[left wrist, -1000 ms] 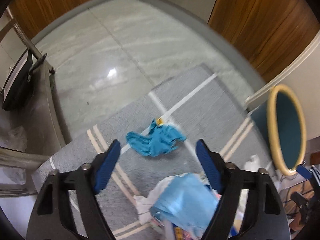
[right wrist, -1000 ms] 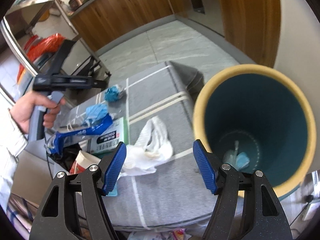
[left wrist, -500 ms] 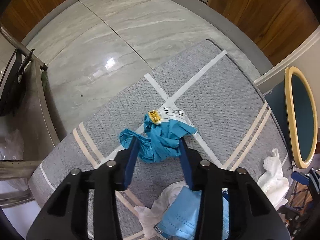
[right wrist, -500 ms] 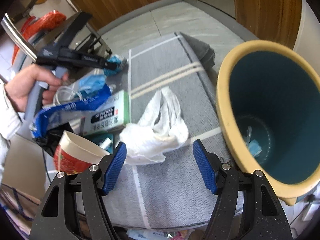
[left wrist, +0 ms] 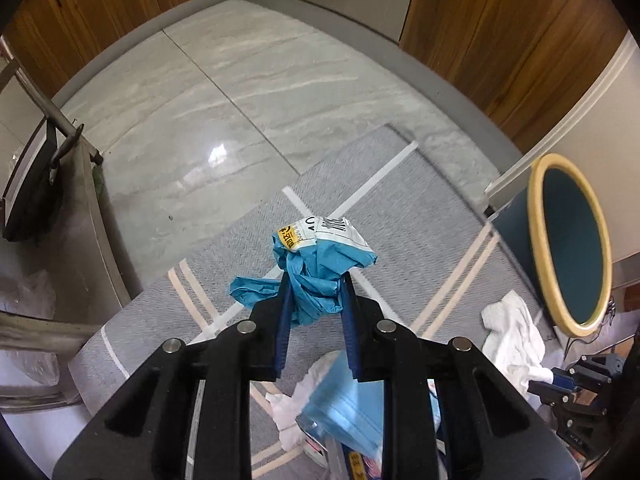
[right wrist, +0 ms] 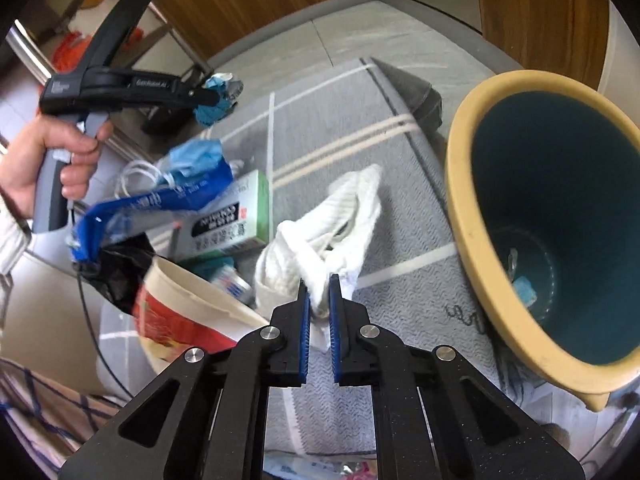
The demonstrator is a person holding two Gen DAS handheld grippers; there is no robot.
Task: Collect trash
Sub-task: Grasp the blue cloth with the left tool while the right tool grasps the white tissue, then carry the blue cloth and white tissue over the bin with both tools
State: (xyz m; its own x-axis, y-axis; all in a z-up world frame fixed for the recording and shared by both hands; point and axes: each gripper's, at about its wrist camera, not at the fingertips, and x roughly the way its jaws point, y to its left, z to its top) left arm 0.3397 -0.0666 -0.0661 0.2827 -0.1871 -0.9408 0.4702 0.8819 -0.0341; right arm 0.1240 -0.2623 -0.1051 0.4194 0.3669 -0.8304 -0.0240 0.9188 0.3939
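Pinching a blue wrapper (left wrist: pixel 316 276), the left gripper (left wrist: pixel 314 300) has just closed; the right gripper (right wrist: pixel 319 304), likewise just closed, nips white cloth (right wrist: pixel 320 232) beside the bin (right wrist: pixel 464 184). Inside the bin lie few scraps; carton (right wrist: pixel 228 220), cup (right wrist: pixel 180 312) remain.

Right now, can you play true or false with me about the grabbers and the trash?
1. The left gripper is squeezing a crumpled blue wrapper. True; its jaws have just been closing on it.
2. The right gripper is holding the red paper cup. False: it pinches the white cloth; the cup lies beside it.
3. The trash bin is packed full. False: only a few small scraps lie at its bottom.
4. The bin is dark teal inside with a yellowish rim. True.
5. The trash lies on a grey rug with pale stripes. True.
6. The green box is inside the bin. False: it lies on the rug among the pile.
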